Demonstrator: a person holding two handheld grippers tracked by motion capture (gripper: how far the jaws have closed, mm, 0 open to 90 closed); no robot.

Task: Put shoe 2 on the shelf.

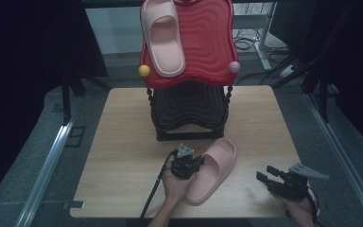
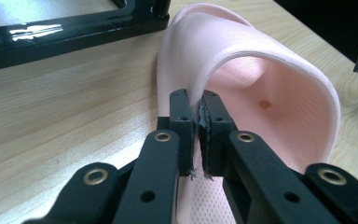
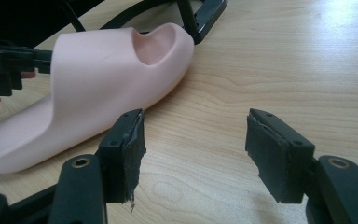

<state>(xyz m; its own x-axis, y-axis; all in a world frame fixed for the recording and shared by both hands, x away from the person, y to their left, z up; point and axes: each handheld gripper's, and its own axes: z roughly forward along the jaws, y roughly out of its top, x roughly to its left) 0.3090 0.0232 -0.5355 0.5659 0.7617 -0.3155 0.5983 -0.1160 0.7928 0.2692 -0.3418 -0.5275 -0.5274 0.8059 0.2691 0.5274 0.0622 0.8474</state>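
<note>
Between your left gripper jaws the pink slipper's strap edge sits clamped; lift it steadily while the right gripper jaws stand apart.

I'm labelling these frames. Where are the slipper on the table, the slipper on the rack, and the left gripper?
table slipper (image 1: 216, 171), high view, strap top.
rack slipper (image 1: 163, 38), high view, its strap.
left gripper (image 2: 199, 122), left gripper view, between fingertips.
</note>
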